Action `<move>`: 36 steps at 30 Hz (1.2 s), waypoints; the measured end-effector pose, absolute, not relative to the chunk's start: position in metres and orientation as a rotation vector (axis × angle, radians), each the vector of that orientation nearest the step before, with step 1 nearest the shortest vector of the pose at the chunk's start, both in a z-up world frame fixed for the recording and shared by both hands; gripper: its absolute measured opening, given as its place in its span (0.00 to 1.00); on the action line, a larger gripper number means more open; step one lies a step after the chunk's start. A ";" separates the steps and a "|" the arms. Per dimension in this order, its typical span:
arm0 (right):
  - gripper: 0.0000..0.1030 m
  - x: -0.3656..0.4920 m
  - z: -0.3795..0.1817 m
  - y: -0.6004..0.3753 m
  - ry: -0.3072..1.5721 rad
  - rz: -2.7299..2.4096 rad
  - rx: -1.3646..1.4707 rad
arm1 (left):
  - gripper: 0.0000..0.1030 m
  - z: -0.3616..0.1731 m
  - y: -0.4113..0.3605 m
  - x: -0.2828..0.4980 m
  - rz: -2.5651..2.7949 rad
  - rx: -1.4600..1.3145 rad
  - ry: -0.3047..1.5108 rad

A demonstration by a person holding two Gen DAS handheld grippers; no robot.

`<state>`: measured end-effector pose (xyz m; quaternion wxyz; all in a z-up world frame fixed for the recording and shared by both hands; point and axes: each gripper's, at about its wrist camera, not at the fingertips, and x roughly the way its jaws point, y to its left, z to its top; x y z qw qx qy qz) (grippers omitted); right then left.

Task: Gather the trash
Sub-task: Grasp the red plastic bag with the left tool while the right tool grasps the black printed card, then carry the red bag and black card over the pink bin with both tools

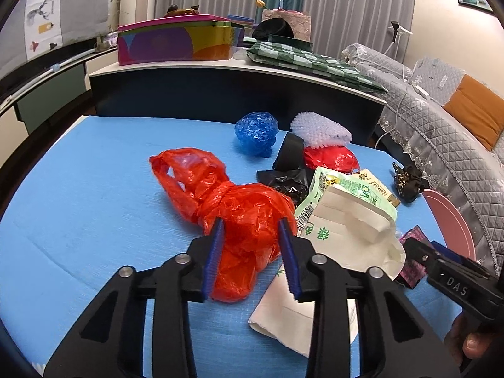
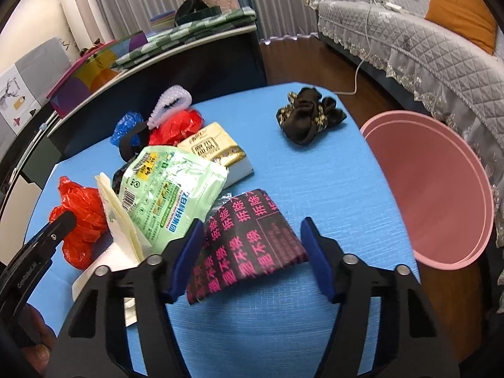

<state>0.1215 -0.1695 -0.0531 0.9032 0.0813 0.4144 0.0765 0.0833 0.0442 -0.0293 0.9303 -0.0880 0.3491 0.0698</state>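
A crumpled red plastic bag (image 1: 239, 208) lies on the blue table (image 1: 94, 189). My left gripper (image 1: 252, 225) is shut on its near end, both blue pads pressing the plastic. In the right wrist view a black wrapper with pink print (image 2: 249, 242) spans the gap of my right gripper (image 2: 252, 223), whose pads meet its two side edges. Beside them lie a white paper bag (image 1: 346, 230), a green food pouch (image 2: 163, 189) and a tissue pack (image 2: 217, 151).
Farther back lie a blue bag (image 1: 256, 132), bubble wrap (image 1: 318, 129), a small red bag (image 1: 330, 157), black plastic (image 1: 289, 182) and a black cloth (image 2: 308, 116). A pink bin (image 2: 441, 189) stands off the table's right edge, with a sofa (image 2: 409, 41) behind and a low cabinet (image 1: 220, 91) beyond the far edge.
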 end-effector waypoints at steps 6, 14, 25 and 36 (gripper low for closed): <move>0.35 0.111 -0.038 -0.170 0.806 0.179 0.150 | 0.21 -0.021 0.044 0.076 0.151 -0.170 0.695; 0.06 0.093 -0.026 -0.169 0.770 0.199 0.118 | 0.18 -0.011 0.043 0.061 0.138 -0.175 0.675; 0.80 0.084 -0.045 -0.151 0.825 0.211 -0.032 | 0.18 -0.006 0.045 0.045 0.138 -0.186 0.675; 0.73 0.096 -0.064 -0.132 0.884 0.208 -0.129 | 0.17 -0.006 0.051 0.048 0.140 -0.193 0.669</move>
